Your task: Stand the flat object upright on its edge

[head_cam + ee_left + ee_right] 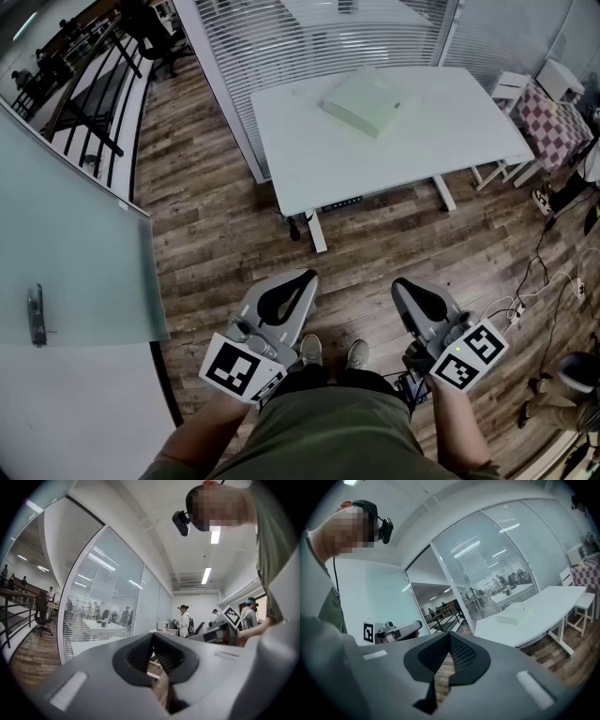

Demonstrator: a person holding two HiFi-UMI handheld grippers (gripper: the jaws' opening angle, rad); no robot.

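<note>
A person stands on the wooden floor (216,234) of an open office, short of the white tabletop (450,122), with a hand-held gripper in each hand at waist height. The left gripper (305,276) and the right gripper (401,284) both point ahead, toward twelve o'clock. Each pair of jaws is clenched tight, with nothing caught between the ribbed pads.

The flat box (364,103), pale green and roughly square, lies face down on the tabletop, well apart from both grippers. It sits just right of twelve o'clock from the person, toward the tabletop's far side and a little left of its middle. Nothing else shares the surface. A glass wall with blinds (281,37) runs behind it, and a checked stool (553,122) stands at about two o'clock.

The box looks stiff and fairly light, with a smooth skin that could slide on the slick tabletop or slip in a pinch. Its thickness appears slim enough for one pair of jaws to span. The likely hold is across that thickness at the middle of one side. The other gripper would brace the opposite edge as it tips up. Once upright, so narrow a base may topple easily.
</note>
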